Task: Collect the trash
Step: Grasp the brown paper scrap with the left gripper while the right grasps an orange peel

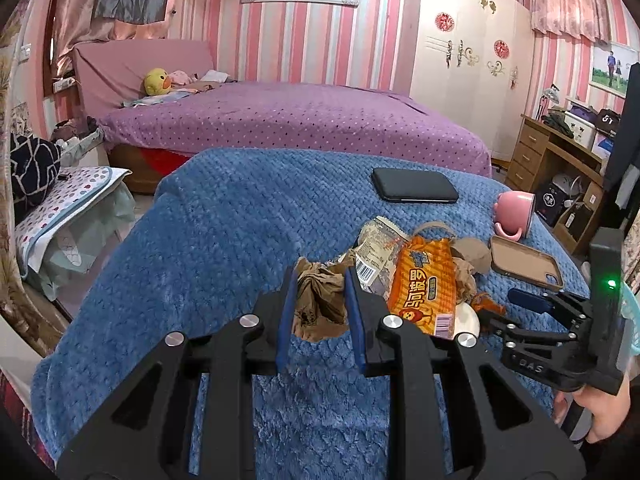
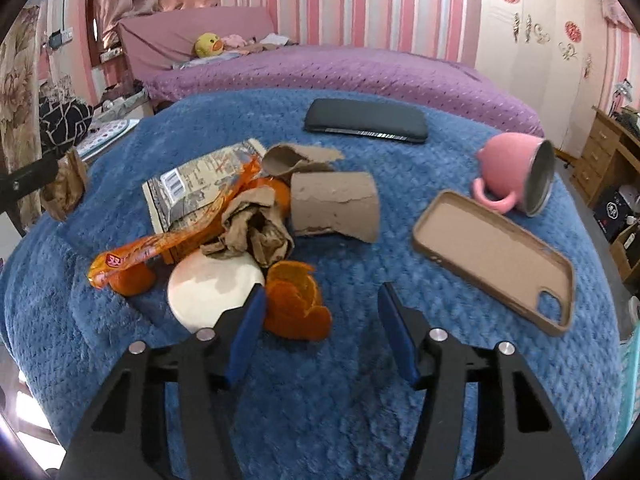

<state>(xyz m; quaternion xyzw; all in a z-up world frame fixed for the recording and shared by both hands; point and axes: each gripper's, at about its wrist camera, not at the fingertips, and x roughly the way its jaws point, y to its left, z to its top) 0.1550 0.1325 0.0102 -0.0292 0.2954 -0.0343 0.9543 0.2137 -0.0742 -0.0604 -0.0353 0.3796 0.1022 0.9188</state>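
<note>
My left gripper (image 1: 320, 280) is shut on a crumpled brown paper wad (image 1: 320, 304), held above the blue blanket (image 1: 224, 240); the wad also shows at the left edge of the right wrist view (image 2: 64, 188). A trash pile lies on the blanket: an orange snack wrapper (image 1: 424, 288), a printed wrapper (image 2: 196, 188), crumpled brown paper (image 2: 256, 232), a torn cardboard tube (image 2: 336, 208), a white disc (image 2: 208, 288) and orange peel (image 2: 296, 304). My right gripper (image 2: 320, 296) is open and empty, its left finger beside the peel.
A black phone (image 2: 366, 122), a tipped pink mug (image 2: 516, 176) and a brown phone case (image 2: 496, 256) lie on the blanket. A purple bed (image 1: 288, 120) stands behind, a wooden desk (image 1: 556, 160) at the right and a covered stand (image 1: 68, 208) at the left.
</note>
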